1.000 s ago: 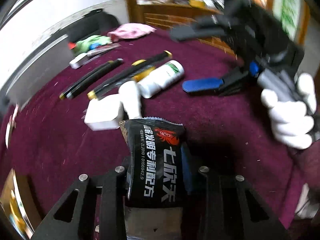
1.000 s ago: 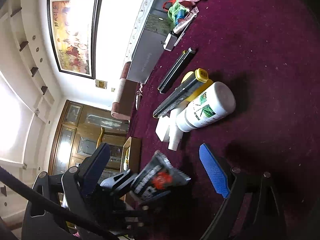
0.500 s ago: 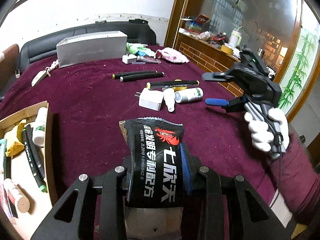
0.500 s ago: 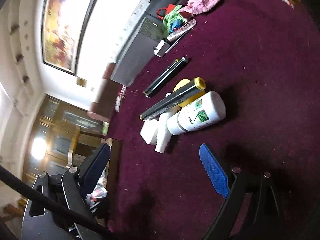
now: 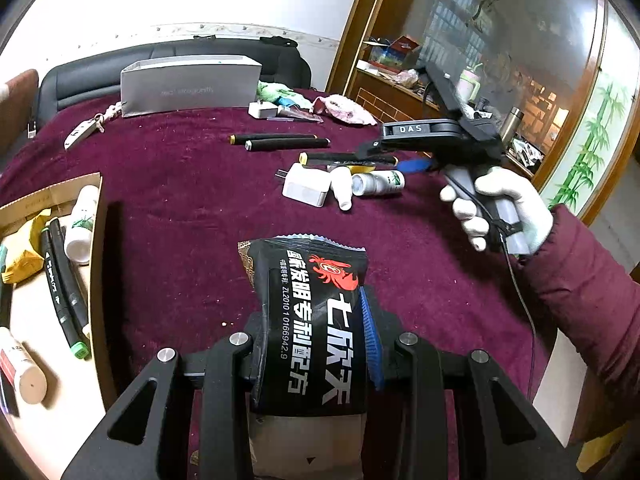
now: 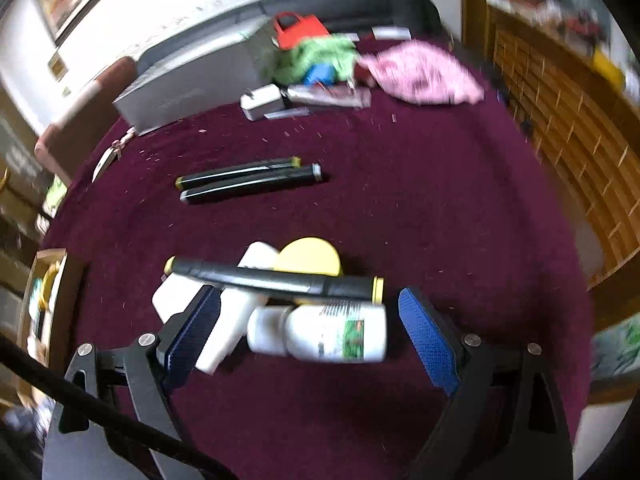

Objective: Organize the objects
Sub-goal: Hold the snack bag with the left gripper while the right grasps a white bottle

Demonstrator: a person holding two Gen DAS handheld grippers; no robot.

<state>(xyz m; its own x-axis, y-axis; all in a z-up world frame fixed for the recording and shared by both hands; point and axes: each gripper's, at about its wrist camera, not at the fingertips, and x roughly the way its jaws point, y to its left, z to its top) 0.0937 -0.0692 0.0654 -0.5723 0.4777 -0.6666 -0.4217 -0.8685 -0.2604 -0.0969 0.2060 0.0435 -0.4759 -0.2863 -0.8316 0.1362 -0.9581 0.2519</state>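
The left claw (image 5: 316,344) is closed narrow on a black snack packet (image 5: 308,320), pinching it across its lower half so the crimped top edge sticks up ahead of the fingers. The packet looks light and soft, a crinkly film that buckles where the pads squeeze it; it is probably slick, so a grip across the full width, as now, seems safer than one on a corner. To the left of this claw and a little below sits a cardboard box (image 5: 96,240) already holding markers and small bottles, likely where the packet belongs.

The right claw (image 6: 312,336) stands wide with nothing pressed between its blue pads (image 6: 428,340). Between and just ahead of the pads lies a white bottle (image 6: 320,332) on its side, cap toward the left pad. It looks like rigid plastic, light, round and apt to roll, so taking it across the label, mid-body, seems best. Just beyond it a black marker (image 6: 276,278) rests across a white charger (image 6: 172,296), a second small bottle (image 6: 232,312) and a yellow lid (image 6: 308,256); it may shift if the bottle is nudged. Two more markers (image 6: 248,178) lie farther ahead on the maroon cloth (image 6: 400,200).
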